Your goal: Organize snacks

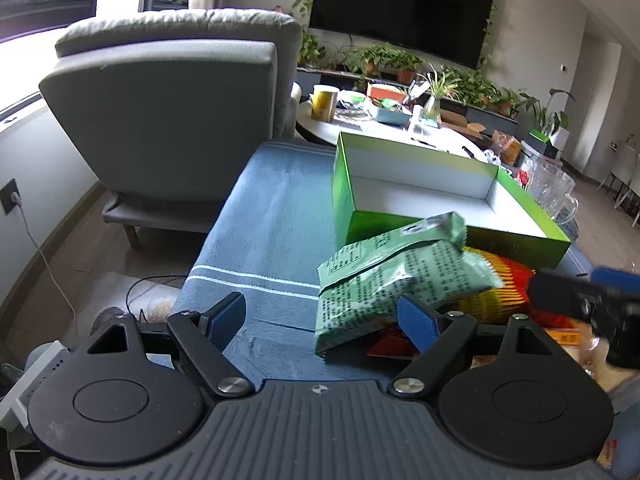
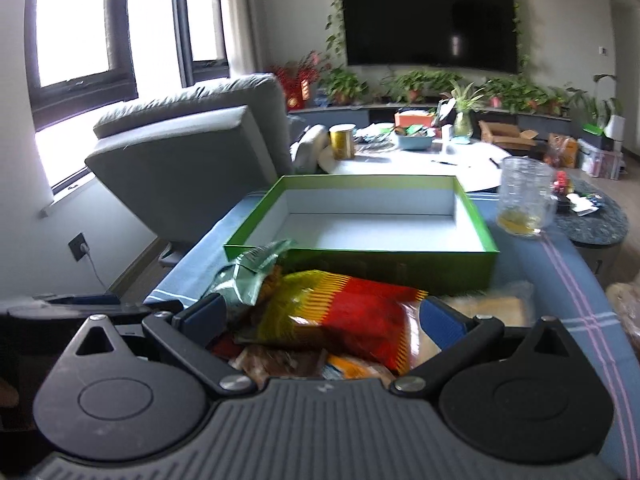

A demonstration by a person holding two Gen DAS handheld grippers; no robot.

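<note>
A pile of snack bags lies on a blue striped cloth (image 1: 272, 216) in front of an empty green box (image 1: 440, 200) with a white inside. On top at the left is a pale green bag (image 1: 400, 280), its lower corner reaching in between the fingers of my left gripper (image 1: 322, 320), which stands open; the right pad (image 1: 418, 322) is just in front of the bag. A red and yellow bag (image 2: 348, 312) lies between the wide fingers of my right gripper (image 2: 324, 320), open over the pile. The green box (image 2: 360, 256) stands straight ahead of it.
A clear glass pitcher (image 2: 524, 200) stands right of the box. A clear packet of pale cake (image 2: 488, 308) and a brown packet (image 2: 280, 360) lie in the pile. A grey armchair (image 1: 168, 112) is at the left, and a cluttered round white table (image 2: 420, 164) lies beyond.
</note>
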